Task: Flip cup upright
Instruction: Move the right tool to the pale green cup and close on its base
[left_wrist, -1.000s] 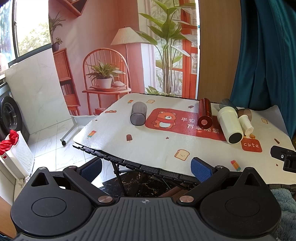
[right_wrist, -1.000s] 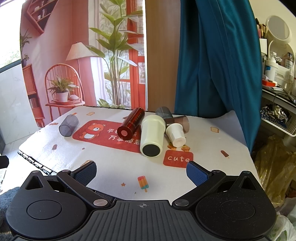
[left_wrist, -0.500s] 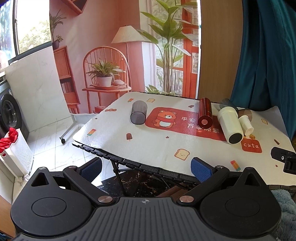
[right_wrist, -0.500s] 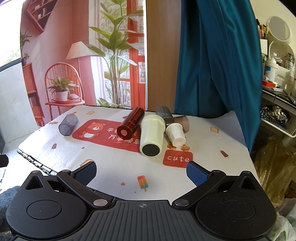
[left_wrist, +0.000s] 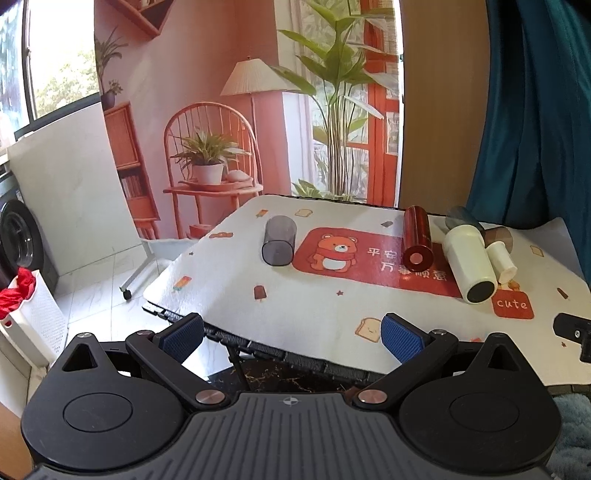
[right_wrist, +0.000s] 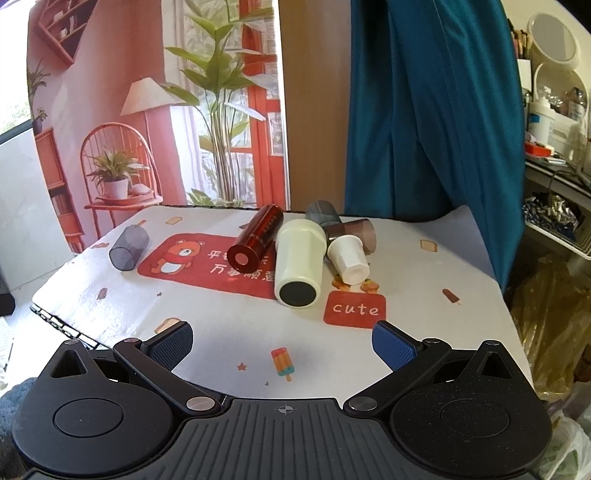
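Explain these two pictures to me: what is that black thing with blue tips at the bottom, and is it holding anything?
Each picture comes from a camera on a hand-held claw, looking forward along its two fingers. A person carries one in each hand. The left claw and the right claw are both open and hold nothing. Ahead is a table with a cartoon bear cloth. Cups lie on their sides on it: a smoky grey cup alone to the left, then a cluster of a red cup, a cream cup and a small white cup.

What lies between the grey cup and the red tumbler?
Only the mat's bear picture lies between grey cup and red tumbler; right wrist view shows it.
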